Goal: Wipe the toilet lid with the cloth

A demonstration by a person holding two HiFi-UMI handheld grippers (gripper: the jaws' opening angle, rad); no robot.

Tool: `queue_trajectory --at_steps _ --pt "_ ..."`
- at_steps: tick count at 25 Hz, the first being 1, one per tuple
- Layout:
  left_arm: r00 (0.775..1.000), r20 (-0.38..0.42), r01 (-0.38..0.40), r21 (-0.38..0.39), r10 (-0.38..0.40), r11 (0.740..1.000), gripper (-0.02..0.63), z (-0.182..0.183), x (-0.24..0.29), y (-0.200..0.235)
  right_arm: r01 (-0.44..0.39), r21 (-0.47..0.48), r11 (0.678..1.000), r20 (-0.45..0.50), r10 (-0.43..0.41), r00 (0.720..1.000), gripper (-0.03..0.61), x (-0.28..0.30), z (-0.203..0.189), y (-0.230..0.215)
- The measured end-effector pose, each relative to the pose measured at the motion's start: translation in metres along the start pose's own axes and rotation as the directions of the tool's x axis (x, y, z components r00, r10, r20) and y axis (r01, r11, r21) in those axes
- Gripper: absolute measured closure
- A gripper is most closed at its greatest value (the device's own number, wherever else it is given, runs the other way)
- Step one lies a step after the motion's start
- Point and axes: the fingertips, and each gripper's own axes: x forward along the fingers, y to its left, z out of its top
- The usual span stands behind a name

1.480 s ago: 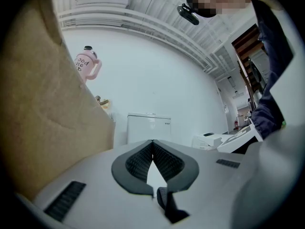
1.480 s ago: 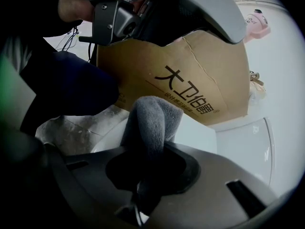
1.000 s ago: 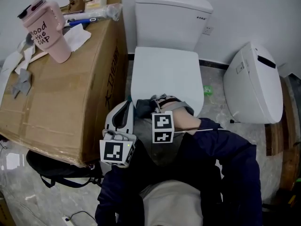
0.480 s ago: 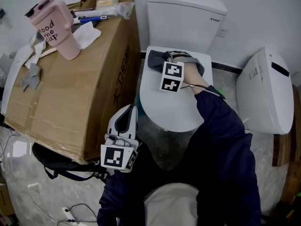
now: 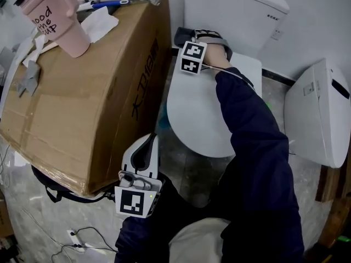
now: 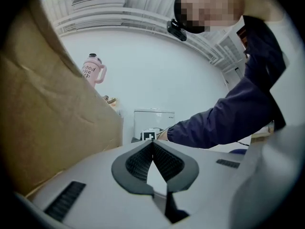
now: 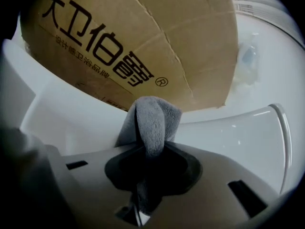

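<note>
The white toilet lid [image 5: 200, 111] is down, its bare surface also showing in the right gripper view [image 7: 238, 137]. My right gripper [image 5: 187, 39] is at the lid's back left corner, next to the tank, shut on a grey cloth [image 5: 180, 36]. In the right gripper view the cloth [image 7: 151, 120] sticks up folded from the right gripper [image 7: 150, 144], just in front of the cardboard box. My left gripper [image 5: 148, 140] hangs low beside the box, off the lid, and the left gripper [image 6: 153, 147] is shut with nothing in it.
A big cardboard box [image 5: 71, 92] stands tight against the toilet's left side, with a pink cup [image 5: 55, 18] and papers on top. The tank [image 5: 236, 10] is behind the lid. Another white toilet part [image 5: 318, 114] leans at the right. A black bag [image 5: 55, 188] and cables [image 5: 82, 237] lie on the floor.
My right gripper has carried the cloth from the lid's near edge across to its back left corner by the tank. The left gripper has stayed low beside the box.
</note>
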Motion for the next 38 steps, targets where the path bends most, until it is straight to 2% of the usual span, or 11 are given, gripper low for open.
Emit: queue_trajectory --at_steps 3,6,10,18,23,29,38 --pt "1.000 -0.019 -0.005 -0.015 0.005 1.000 0.598 -0.010 -0.002 0.002 0.009 -0.020 1.000 -0.031 -0.010 0.999 0.512 0.004 0.002 0.005" --pt "1.000 -0.005 -0.006 -0.042 0.005 0.999 0.598 -0.012 0.001 0.005 -0.037 -0.032 0.999 -0.035 0.036 0.999 0.514 -0.004 0.009 0.014" --pt "1.000 0.004 0.010 -0.002 -0.010 1.000 0.598 -0.006 0.002 0.002 -0.068 -0.067 0.995 -0.024 0.066 0.998 0.514 -0.025 0.018 0.036" --pt "1.000 0.018 0.015 -0.004 -0.015 1.000 0.598 0.005 0.003 0.006 -0.175 -0.097 0.980 0.026 0.179 0.984 0.514 -0.078 0.039 0.085" --pt "0.999 0.034 0.000 -0.004 0.000 1.000 0.598 0.009 -0.001 0.013 -0.208 -0.097 0.973 0.061 0.214 0.975 0.514 -0.108 0.048 0.110" --pt "0.998 0.056 0.003 -0.044 -0.001 0.999 0.598 0.006 0.003 0.019 -0.230 -0.107 0.967 0.110 0.242 0.964 0.514 -0.148 0.059 0.138" --pt "0.998 0.066 0.002 -0.018 -0.001 1.000 0.598 0.007 0.014 0.025 -0.260 -0.148 0.954 0.142 0.281 0.949 0.514 -0.189 0.067 0.167"
